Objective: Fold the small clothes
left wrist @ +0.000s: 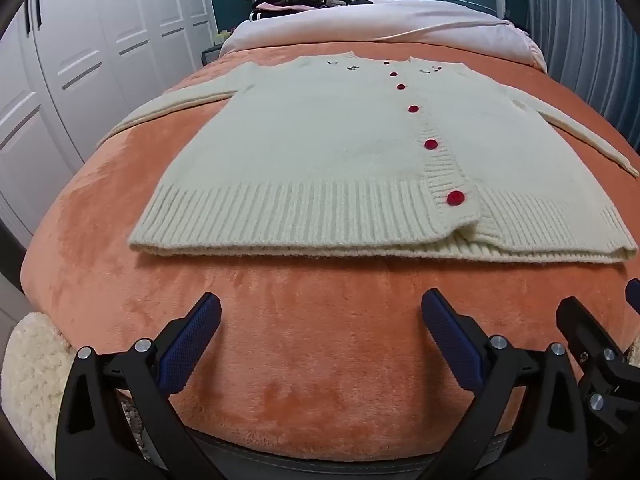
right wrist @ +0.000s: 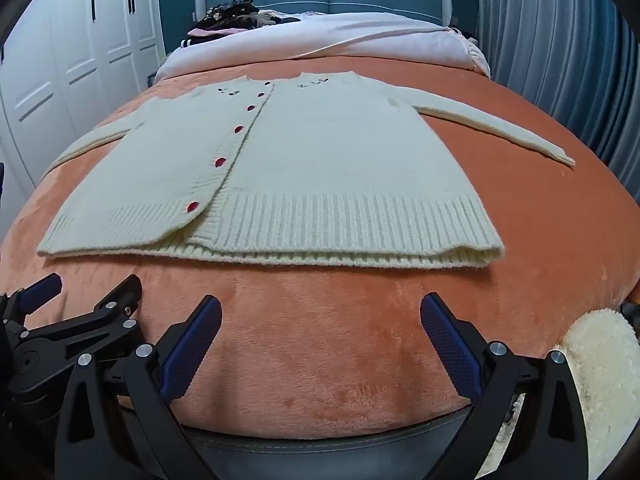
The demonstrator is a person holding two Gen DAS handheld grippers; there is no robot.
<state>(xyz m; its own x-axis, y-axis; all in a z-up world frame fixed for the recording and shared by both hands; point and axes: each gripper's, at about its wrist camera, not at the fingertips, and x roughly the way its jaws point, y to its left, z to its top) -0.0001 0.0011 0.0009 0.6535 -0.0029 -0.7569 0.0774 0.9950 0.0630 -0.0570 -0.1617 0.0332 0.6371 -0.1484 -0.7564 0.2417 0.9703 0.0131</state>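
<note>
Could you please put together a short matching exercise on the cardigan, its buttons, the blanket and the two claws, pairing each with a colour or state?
Column one:
1. cardigan
2. buttons
3. blanket
4. left claw and right claw

Column two:
A. orange, covering the bed
B. open, holding nothing
C. cream, lying flat with sleeves spread
D. red, in a row down the front

Pairs: 1-C, 2-D, 3-A, 4-B

- A bare strip of orange blanket (left wrist: 320, 320) lies between both grippers and the cardigan (left wrist: 320, 152); nothing blocks it.
- The two grippers stand just beside each other, so sideways room between them is tight.
- The clothes pile (right wrist: 232, 16) sits well beyond the cardigan.
</note>
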